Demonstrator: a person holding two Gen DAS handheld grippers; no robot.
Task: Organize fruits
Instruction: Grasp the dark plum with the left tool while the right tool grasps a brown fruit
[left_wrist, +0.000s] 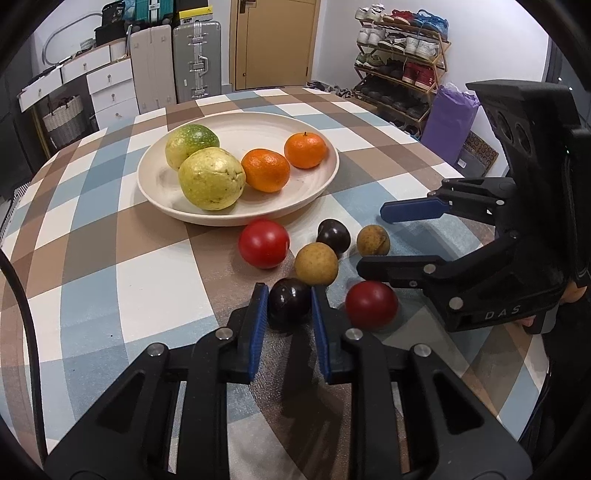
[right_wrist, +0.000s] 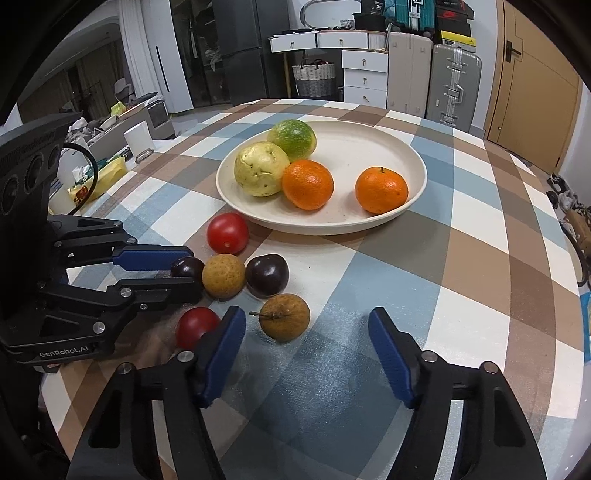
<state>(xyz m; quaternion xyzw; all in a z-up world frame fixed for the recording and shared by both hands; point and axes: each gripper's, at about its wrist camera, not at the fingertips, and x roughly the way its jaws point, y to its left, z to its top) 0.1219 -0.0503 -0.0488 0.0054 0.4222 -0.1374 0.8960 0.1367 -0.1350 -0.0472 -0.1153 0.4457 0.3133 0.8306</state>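
Note:
My left gripper (left_wrist: 289, 314) is shut on a dark plum (left_wrist: 290, 301), its blue pads pressed to both sides; the right wrist view shows that gripper (right_wrist: 192, 273) from the side, clamped on the plum (right_wrist: 186, 266). My right gripper (right_wrist: 306, 325) stands open around a brown stemmed longan (right_wrist: 284, 321), which lies nearer its left pad and touches neither. A cream plate (left_wrist: 325, 181) holds two yellow-green guavas (left_wrist: 211, 179) and two mandarins (left_wrist: 266, 170). Loose on the cloth lie a red fruit (left_wrist: 264, 243), another dark plum (left_wrist: 334, 235), a second longan (left_wrist: 316, 264) and a second red fruit (left_wrist: 371, 304).
The round table has a checked cloth (left_wrist: 110, 240) in blue, brown and white. Behind it stand suitcases (left_wrist: 195, 59), white drawers (left_wrist: 110, 88), a door and a shoe rack (left_wrist: 402, 62). Clutter lies past the table's left edge (right_wrist: 96, 173).

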